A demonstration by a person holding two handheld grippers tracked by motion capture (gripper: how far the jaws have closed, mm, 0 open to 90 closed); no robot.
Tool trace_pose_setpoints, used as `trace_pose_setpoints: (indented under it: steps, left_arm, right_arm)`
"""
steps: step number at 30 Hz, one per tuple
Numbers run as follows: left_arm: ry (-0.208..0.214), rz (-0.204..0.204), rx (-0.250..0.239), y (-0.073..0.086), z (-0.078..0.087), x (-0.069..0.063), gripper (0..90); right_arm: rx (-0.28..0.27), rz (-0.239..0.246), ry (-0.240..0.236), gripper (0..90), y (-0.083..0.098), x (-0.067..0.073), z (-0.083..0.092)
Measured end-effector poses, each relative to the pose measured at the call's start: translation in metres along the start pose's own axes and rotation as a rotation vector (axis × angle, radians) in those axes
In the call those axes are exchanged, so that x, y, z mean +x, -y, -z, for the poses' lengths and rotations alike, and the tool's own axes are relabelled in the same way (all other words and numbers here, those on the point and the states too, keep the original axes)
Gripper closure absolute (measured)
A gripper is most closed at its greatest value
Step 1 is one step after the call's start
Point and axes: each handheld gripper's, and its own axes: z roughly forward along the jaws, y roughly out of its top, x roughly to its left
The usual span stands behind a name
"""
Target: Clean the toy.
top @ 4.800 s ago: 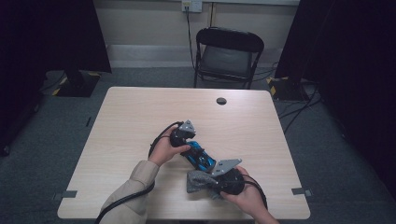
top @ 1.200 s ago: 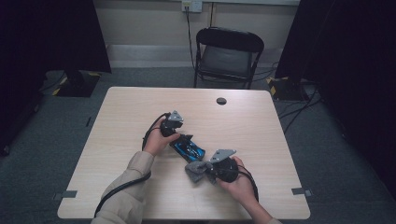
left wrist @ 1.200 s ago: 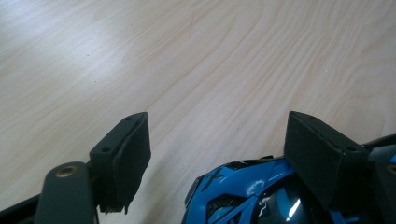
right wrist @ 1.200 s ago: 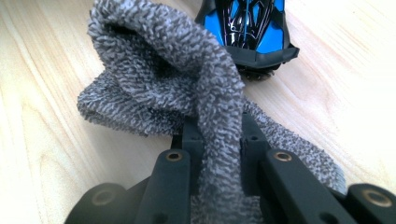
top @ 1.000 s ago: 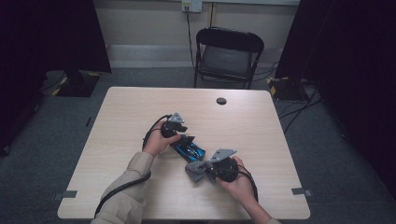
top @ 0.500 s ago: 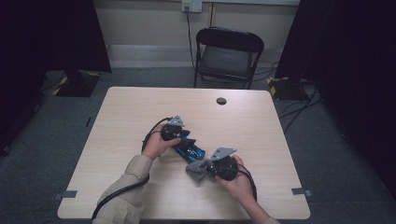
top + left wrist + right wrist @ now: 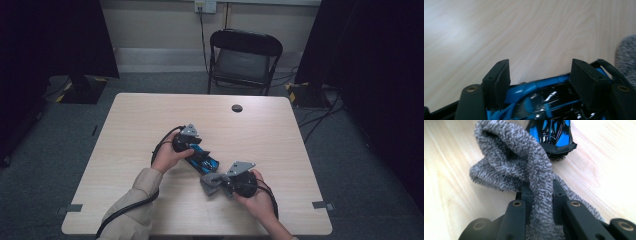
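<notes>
The left gripper (image 7: pixel 199 154) clamps a blue and black toy car (image 7: pixel 204 159) across its body: in the left gripper view the two black jaws stand on either side of the glossy blue shell (image 7: pixel 541 100), pressed against its flanks, after easing a touch wider in the last half second, and the car lies low between them on the pale wooden table (image 7: pixel 135 130). The right gripper (image 7: pixel 222 183) is pinched tight on a grey terry cloth (image 7: pixel 211 182); in the right gripper view a fold of the cloth (image 7: pixel 524 170) rises out from between the nearly closed jaws and bunches into a loose hump just ahead of them. Beyond that hump, in the same view, one end of the toy car (image 7: pixel 552 132) sits on the table, close to the cloth, though whether they touch cannot be told. In the high view the cloth lies just in front of the right gripper and right beside the near end of the car, with the two grippers close together and angled toward each other. A small dark round object (image 7: pixel 237 108) lies on the table well beyond both grippers.
</notes>
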Motion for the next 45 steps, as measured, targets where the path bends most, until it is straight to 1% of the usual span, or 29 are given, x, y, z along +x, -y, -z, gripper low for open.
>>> trace_pose_setpoints:
  steps: [2,3,4,7,10,11,12,13,16,17,19,22,24,26,28,31,32,35,37,38,41,43,45]
  left_arm:
    - [-0.025,0.058,-0.031,0.004,0.009,0.011,30.0]
    - [-0.04,0.052,-0.012,0.008,0.012,0.015,29.9]
    - [-0.045,0.058,0.009,0.012,0.014,0.017,29.8]
    - [-0.03,0.111,0.015,0.025,0.018,0.021,28.7]
    - [-0.008,0.161,-0.003,0.033,0.022,0.022,28.2]
    - [0.011,0.168,-0.007,0.036,0.023,0.022,28.2]
    - [0.041,0.19,-0.007,0.038,0.023,0.021,28.0]
    - [0.05,0.195,-0.005,0.039,0.023,0.02,27.8]
    - [0.076,0.18,0.049,0.043,0.023,0.013,26.2]
    - [0.08,0.192,0.036,0.044,0.023,0.011,26.1]
    - [0.07,0.188,0.02,0.045,0.023,0.007,27.3]
    - [0.046,0.148,0.025,0.043,0.023,0.0,25.3]
    - [0.042,0.135,0.035,0.041,0.022,-0.004,25.0]
    - [0.044,0.123,0.045,0.039,0.021,-0.008,24.9]
    - [0.037,0.112,0.048,0.037,0.02,-0.012,24.4]
    - [0.031,0.117,0.046,0.037,0.02,-0.016,24.3]
    - [0.025,0.116,0.04,0.037,0.021,-0.018,24.3]
    - [0.029,0.111,0.047,0.037,0.022,-0.022,21.8]
    - [0.025,0.085,0.074,0.038,0.022,-0.024,21.1]
    - [0.021,0.085,0.073,0.038,0.023,-0.024,21.4]
    - [0.03,0.109,0.039,0.041,0.027,-0.021,24.1]
    - [0.023,0.121,0.022,0.044,0.033,-0.019,22.8]
    - [0.024,0.123,0.005,0.05,0.043,-0.016,20.6]
  right_arm:
    - [0.0,-0.003,0.002,77.8,0.001,-0.001,0.002]
    - [-0.003,-0.005,0.0,77.8,0.002,-0.002,0.002]
    - [-0.004,-0.007,0.003,77.8,0.002,-0.002,0.001]
    - [-0.012,-0.017,0.004,77.8,0.003,-0.003,0.001]
    - [-0.013,-0.022,0.012,77.8,0.002,-0.004,0.001]
    - [-0.013,-0.024,0.018,77.8,0.002,-0.005,0.001]
    - [-0.01,-0.027,0.021,77.8,0.003,-0.006,0.001]
    - [-0.011,-0.034,0.027,77.8,0.004,-0.008,0.001]
    - [-0.011,-0.047,0.035,77.8,0.006,-0.012,0.001]
    - [-0.008,-0.053,0.038,77.8,0.006,-0.013,0.002]
    - [-0.009,-0.057,0.043,77.8,0.009,-0.016,0.003]
    - [-0.005,-0.059,0.044,77.7,0.012,-0.017,0.007]
    - [0.002,-0.047,0.042,77.5,0.014,-0.016,0.012]
    - [0.002,-0.031,0.041,77.5,0.015,-0.012,0.018]
    - [0.001,-0.022,0.032,77.4,0.015,-0.009,0.023]
    - [-0.011,-0.012,0.016,77.5,0.014,-0.001,0.03]
    - [-0.013,-0.004,0.01,77.5,0.013,0.001,0.031]
    - [-0.015,0.008,-0.009,77.5,0.009,0.008,0.032]
    - [-0.022,0.013,-0.02,77.5,0.004,0.014,0.031]
    - [-0.026,0.012,-0.026,77.5,0.001,0.016,0.03]
    - [-0.037,0.021,-0.05,77.6,-0.008,0.026,0.025]
    - [-0.044,0.028,-0.056,77.6,-0.016,0.031,0.02]
    - [-0.052,0.031,-0.057,77.6,-0.025,0.036,0.016]
